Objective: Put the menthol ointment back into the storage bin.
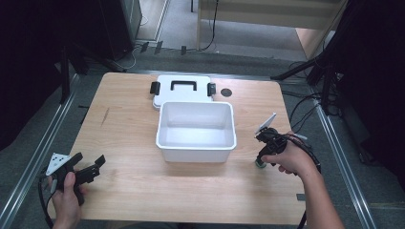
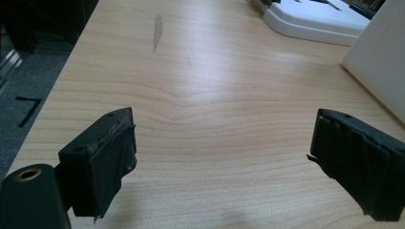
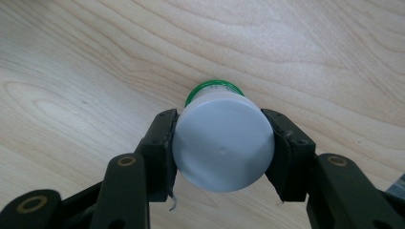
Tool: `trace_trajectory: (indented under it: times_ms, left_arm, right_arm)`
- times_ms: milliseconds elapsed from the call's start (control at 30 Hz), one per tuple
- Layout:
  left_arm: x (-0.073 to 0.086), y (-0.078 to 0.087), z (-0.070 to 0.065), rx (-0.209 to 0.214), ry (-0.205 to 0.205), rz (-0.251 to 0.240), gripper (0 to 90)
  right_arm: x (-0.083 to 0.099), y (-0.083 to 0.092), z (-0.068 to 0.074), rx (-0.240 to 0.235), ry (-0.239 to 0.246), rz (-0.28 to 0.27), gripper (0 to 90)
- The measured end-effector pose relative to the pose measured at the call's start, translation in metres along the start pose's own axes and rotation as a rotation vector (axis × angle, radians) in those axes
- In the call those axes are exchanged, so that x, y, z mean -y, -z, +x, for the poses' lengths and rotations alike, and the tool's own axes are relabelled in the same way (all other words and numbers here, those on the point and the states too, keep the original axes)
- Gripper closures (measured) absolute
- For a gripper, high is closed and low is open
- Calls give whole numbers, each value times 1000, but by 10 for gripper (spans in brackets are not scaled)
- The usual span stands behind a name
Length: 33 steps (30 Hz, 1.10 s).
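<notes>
Both jaws of the right hand-held gripper (image 3: 223, 149) clamp the bottle (image 3: 222, 143).

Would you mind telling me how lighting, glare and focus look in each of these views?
High view: the surroundings are very dark, the table evenly lit, the whole picture slightly soft. Left gripper view: a bright sheen runs across the wood between the open left tool. Right gripper view: the white cap of the green-rimmed bottle, clamped in the right tool, looks softly focused and shadowed.
</notes>
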State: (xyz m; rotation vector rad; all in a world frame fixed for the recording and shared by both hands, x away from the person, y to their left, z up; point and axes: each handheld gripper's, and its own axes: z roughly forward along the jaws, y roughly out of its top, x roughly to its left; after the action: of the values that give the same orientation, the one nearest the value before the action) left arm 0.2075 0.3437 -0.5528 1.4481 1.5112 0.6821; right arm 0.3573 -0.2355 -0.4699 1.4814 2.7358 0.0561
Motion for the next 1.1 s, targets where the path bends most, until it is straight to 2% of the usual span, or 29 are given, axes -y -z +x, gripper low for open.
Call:
trace_trajectory:
  times_ms: [200,267,500,633,1100]
  left_arm:
    - [0,0,0,1,0,1,87]
    - [0,0,0,2,2,0,87]
    - [0,0,0,3,3,-1,87]
    - [0,0,0,4,5,-2,87]
    - [0,0,1,6,9,-2,87]
  right_arm:
    - [-7,20,3,0,30,-14,513]
    - [-11,31,5,1,54,-39,513]
    - [-20,52,12,1,98,-35,513]
    - [-29,69,16,-4,105,-48,513]
    - [-51,106,31,-9,132,-61,513]
